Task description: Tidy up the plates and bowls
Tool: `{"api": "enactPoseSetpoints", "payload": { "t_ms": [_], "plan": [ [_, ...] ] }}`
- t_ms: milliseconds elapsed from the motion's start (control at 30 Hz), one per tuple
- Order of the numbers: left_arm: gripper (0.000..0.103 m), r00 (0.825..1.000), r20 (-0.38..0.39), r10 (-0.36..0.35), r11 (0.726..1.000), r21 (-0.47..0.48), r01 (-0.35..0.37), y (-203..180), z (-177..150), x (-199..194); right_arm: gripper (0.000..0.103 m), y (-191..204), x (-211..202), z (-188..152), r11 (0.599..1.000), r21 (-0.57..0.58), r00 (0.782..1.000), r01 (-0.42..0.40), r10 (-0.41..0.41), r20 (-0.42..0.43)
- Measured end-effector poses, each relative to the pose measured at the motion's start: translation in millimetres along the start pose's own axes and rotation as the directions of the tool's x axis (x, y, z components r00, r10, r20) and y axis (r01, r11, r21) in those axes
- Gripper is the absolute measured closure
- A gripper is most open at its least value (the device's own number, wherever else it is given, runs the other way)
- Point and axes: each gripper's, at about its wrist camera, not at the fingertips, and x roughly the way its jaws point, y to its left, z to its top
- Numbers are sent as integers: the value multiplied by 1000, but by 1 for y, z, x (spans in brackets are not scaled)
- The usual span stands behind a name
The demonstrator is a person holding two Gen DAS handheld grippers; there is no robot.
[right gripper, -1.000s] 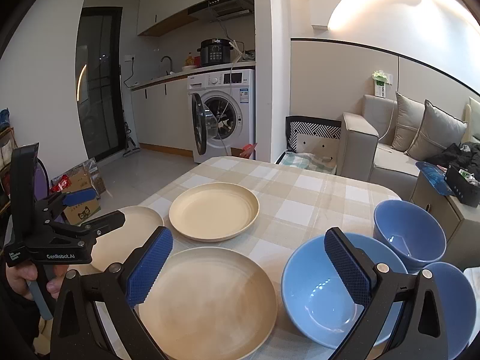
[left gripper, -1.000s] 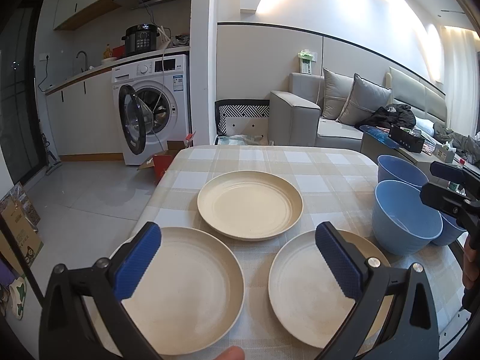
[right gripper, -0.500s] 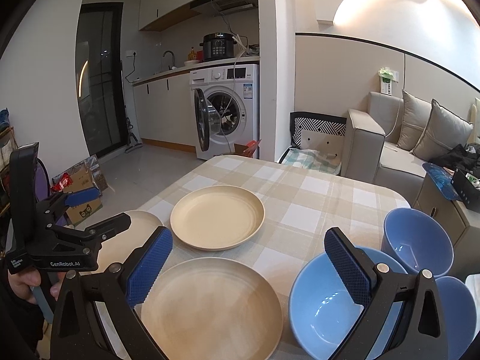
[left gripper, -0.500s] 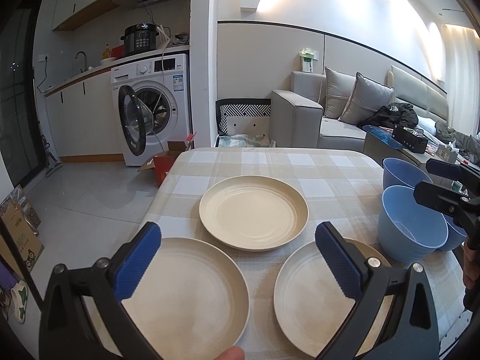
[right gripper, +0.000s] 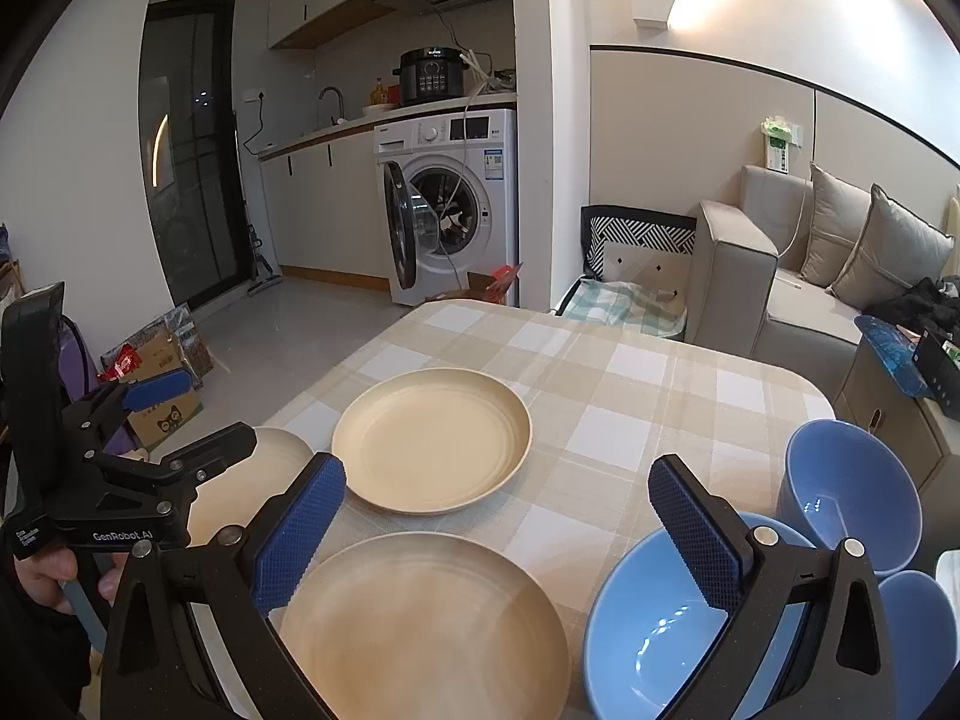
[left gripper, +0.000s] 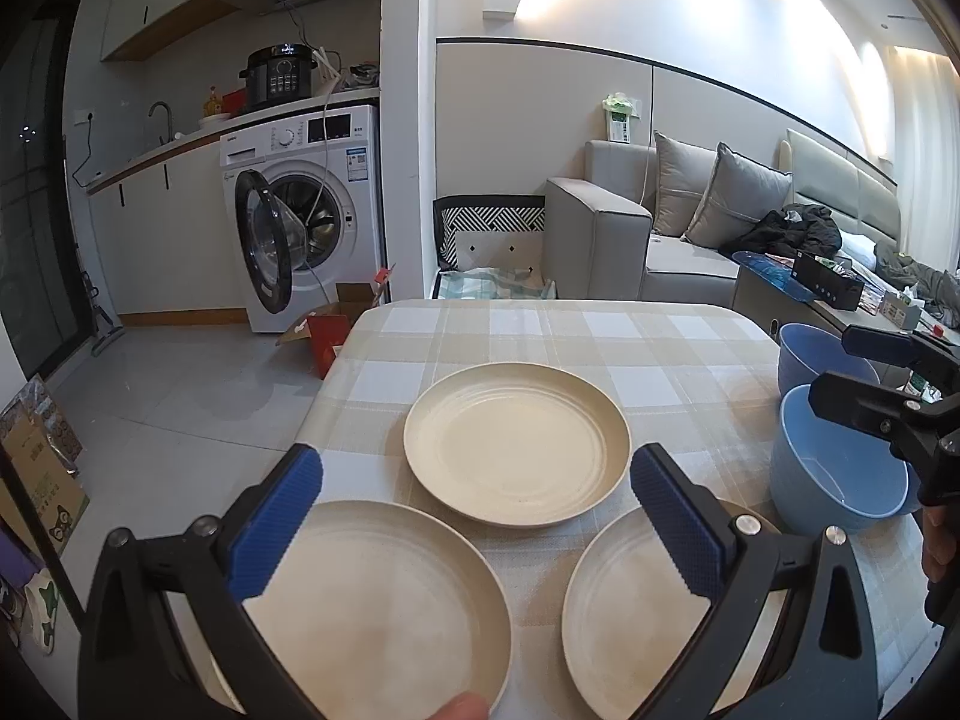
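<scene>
3 cream plates (left gripper: 516,444) and 3 blue bowls (right gripper: 660,630) are judged light, rigid and smooth; rims should be pinched. The left gripper (left gripper: 474,516) and right gripper (right gripper: 498,528) are held wide, empty.

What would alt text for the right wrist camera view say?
An open claw hovers over a checkered table holding three beige plates and three blue bowls. A second claw hovers at left; a washing machine and sofa sit behind.

On the checked table (right gripper: 630,396) sit three cream plates, far (right gripper: 432,438), near (right gripper: 420,624) and left (left gripper: 372,606), beside three blue bowls, one nearest (right gripper: 654,630), one behind (right gripper: 852,498) and one at the edge (right gripper: 924,630).
</scene>
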Motion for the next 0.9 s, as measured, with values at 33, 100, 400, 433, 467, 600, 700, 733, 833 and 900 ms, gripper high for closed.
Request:
{"api": "enactPoseSetpoints", "payload": {
  "t_ms": [33, 100, 400, 433, 467, 600, 700, 733, 833, 900],
  "plan": [
    [0, 1000, -1, 0, 1000, 0, 0, 1, 1, 1, 0, 0, 2, 1, 1000, -1, 1000, 0, 0, -3],
    [0, 1000, -1, 0, 1000, -1, 0, 1, 2, 2, 0, 0, 5, 4, 1000, -1, 1000, 0, 0, -8],
    [0, 1000, -12, -6, 1000, -18, 6, 8, 10, 12, 0, -4, 22, 15, 999, 34, 999, 9, -8, -38],
    [0, 1000, -14, -5, 1000, -15, 5, 8, 10, 14, 0, -5, 24, 16, 999, 38, 999, 10, -8, -40],
    [0, 1000, -15, -2, 1000, -13, 2, 9, 11, 15, 0, -6, 26, 17, 999, 41, 999, 11, -9, -41],
    [0, 1000, -23, 1, 1000, -20, -1, 12, 15, 21, 0, -10, 34, 22, 998, 54, 998, 25, -22, -56],
    [0, 1000, -29, 5, 1000, -27, -5, 14, 17, 25, 0, -13, 41, 25, 997, 63, 997, 36, -31, -71],
    [0, 999, -31, 7, 1000, -30, -8, 16, 18, 27, 0, -14, 44, 26, 997, 67, 996, 39, -33, -78],
    [0, 999, -42, 11, 999, -43, -13, 20, 22, 32, 0, -15, 52, 27, 996, 73, 995, 44, -37, -96],
    [0, 999, -50, 12, 999, -48, -15, 23, 22, 36, 0, -15, 59, 27, 996, 74, 994, 43, -35, -108]
  ]
}}
